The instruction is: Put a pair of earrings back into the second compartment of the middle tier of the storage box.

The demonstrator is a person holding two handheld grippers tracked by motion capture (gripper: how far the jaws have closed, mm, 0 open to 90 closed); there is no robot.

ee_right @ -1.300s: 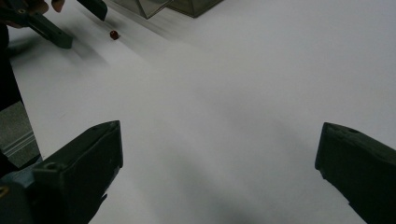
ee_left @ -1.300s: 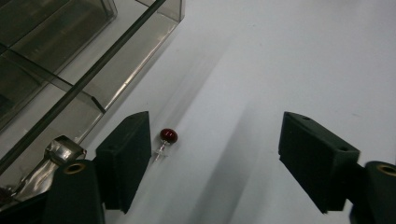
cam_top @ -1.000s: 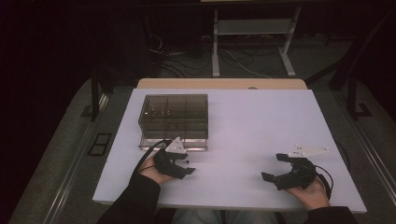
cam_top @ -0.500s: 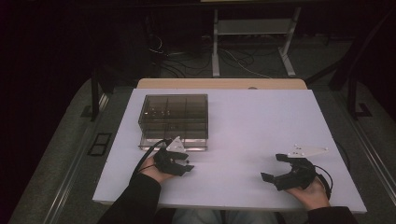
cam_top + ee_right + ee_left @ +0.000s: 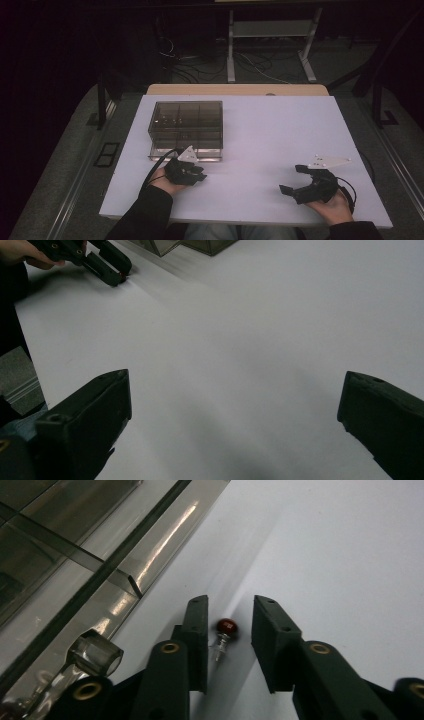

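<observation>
Left gripper [image 5: 229, 630]: jaws apart, set low on white table surface [image 5: 350, 555], straddling small red-headed push pin with clear shank [image 5: 224, 633]. Pin lying on its side between the jaws, just beside the left-hand pad, apart from the right-hand one; red head toward the jaw tips, shank pointing back toward the gripper body. Not yet clamped.

Smoked transparent plastic compartment box [image 5: 60, 545] ahead and to the left of the jaws, near but not touching; clear knob of a drawer front [image 5: 95, 654] just beside the left jaw's root. In the high view, same gripper [image 5: 186, 171] directly in front of the box [image 5: 186, 127].

Right gripper [image 5: 235, 425]: jaws wide apart, nothing between them, bare table ahead. In the high view, well apart from the box [image 5: 306, 186], held in the right hand [image 5: 334, 206].

Recommended handling, judged from the pin's position:
- Centre the jaws so both pads meet the pin evenly; present offset likely to roll or skid it on closing.
- Close slowly; grip on the shank or at the neck below the head likely more secure than on the rounded head.
- Keep pads flat to the table; lift only after confirming a firm hold.
- Keep the left jaw clear of the drawer knob.

Comparison with frames half a second and one second back: no visible change in the high view; both grippers, hands and box in matching positions.
</observation>
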